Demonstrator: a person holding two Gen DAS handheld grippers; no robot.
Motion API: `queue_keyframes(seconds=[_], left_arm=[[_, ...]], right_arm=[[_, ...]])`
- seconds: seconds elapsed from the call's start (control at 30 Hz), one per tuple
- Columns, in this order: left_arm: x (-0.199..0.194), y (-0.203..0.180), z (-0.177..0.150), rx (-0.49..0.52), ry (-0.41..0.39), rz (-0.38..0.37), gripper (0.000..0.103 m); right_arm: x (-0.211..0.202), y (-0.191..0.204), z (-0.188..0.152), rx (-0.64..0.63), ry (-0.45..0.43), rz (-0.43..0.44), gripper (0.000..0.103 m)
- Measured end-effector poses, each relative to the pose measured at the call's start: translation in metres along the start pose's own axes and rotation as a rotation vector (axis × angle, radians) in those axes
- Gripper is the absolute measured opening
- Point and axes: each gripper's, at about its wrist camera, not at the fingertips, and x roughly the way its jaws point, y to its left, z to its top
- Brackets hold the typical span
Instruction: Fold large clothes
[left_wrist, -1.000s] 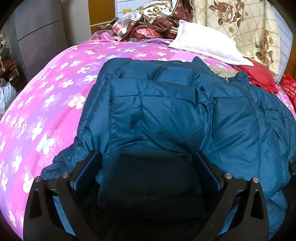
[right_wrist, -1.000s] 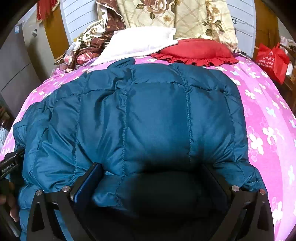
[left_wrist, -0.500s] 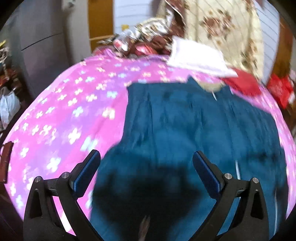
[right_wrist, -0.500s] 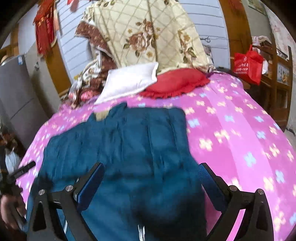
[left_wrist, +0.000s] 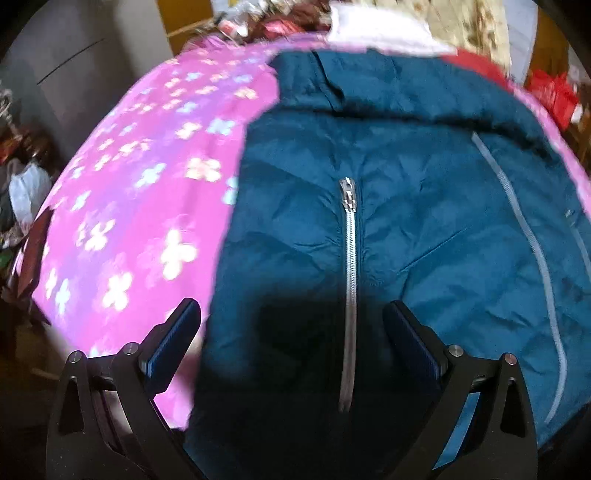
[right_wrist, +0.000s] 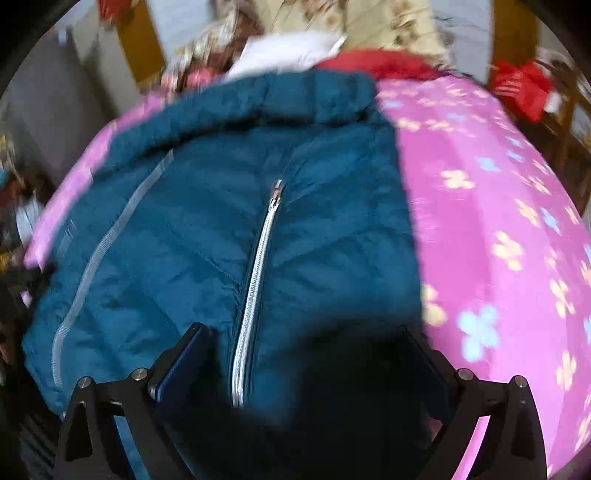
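Both fisheye views are motion-blurred, evenly lit, with dark vignetted corners and bowed edges.

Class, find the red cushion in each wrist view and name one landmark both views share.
Left wrist view: red cushion at the top right, behind the jacket.
Right wrist view: red cushion at the top centre, behind the jacket's collar.
Shared landmark: the white pillow beside it.
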Motion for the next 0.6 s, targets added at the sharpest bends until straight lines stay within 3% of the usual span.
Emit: queue_keyframes(seconds=[0.07,0.17,0.27,0.4,0.5,0.6], left_arm=[[-0.018,0.009,-0.005,-0.015,-0.055,0.0,0.1],[-0.039,0.019,-0.012,0.014,-0.127,0.058,0.1],[-0.048,0.036,-0.025,0.019,-0.181,0.081,0.1],[-0.036,0.064,-0.041,-0.015,-0.151,0.098,0.1],[-0.028,0.078,-0.054,-0.05,-0.112,0.067,0.1],[-0.024,0.085,-0.06,-0.052,-0.11,0.108,0.1]], right_arm=[[-0.022,-0.021,-0.013,0.084,-0.055,0.029,0.1],[-0.034,-0.044,-0.04,0.159,-0.047,0.006,0.1],[-0.033,-0.045,-0.054,0.119,-0.028,0.05,0.1],[-0.038,-0.046,-0.075,0.042,-0.067,0.083,0.101],[-0.039,-0.048,-0.081,0.069,-0.069,0.222,0.101],[-0.032,-0.037,-0.079,0.048,-0.044,0.319,0.101]])
